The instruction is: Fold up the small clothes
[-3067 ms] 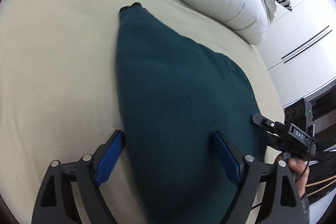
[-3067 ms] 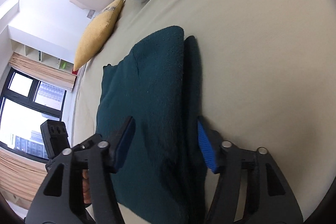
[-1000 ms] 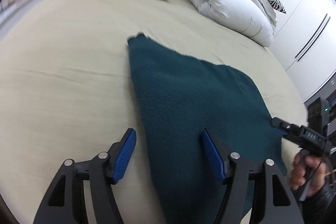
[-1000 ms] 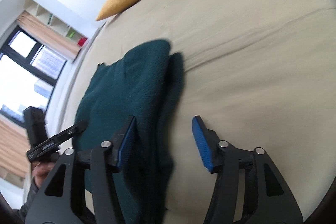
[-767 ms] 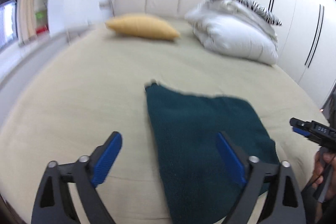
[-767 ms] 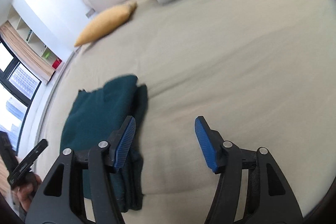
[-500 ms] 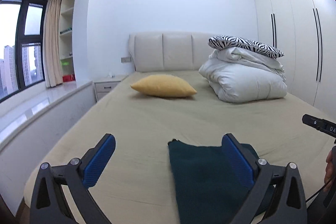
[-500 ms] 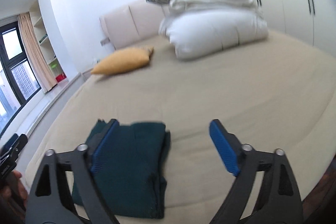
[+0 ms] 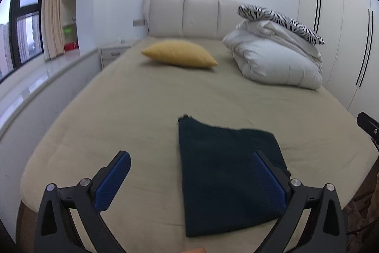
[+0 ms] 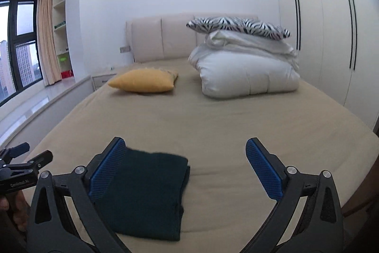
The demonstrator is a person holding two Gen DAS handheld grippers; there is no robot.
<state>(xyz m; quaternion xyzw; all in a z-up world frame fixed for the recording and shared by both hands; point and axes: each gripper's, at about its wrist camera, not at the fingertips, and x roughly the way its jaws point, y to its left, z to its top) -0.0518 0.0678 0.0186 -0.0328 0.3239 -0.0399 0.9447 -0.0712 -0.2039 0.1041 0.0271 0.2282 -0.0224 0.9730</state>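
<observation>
- The sweater (image 9: 227, 172), dark teal, lies folded into a compact rectangle near the foot edge of the bed (image 9: 132, 106), at about 6 o'clock in both views.
- Its layers show stacked along the right edge in the right wrist view (image 10: 151, 191); the outline looks tidy, with 1 small corner sticking out at the far left end.
- Judged from that shape, the folding of this garment looks finished; no other small clothes are visible on the bed, so little or nothing appears left.
- The left tool (image 9: 189, 181) hangs above the sweater with its blue pads wide apart, gripping nothing.
- The right tool (image 10: 187, 170) is likewise spread wide and empty, its left pad over the sweater's edge in the picture, though clear of the cloth.
- Farther off, a yellow pillow (image 9: 178, 56) lies at 12 o'clock, and a white duvet (image 9: 277, 63) with a zebra pillow (image 9: 279, 18) on top sits at 1 o'clock.
- No containers are in view.
</observation>
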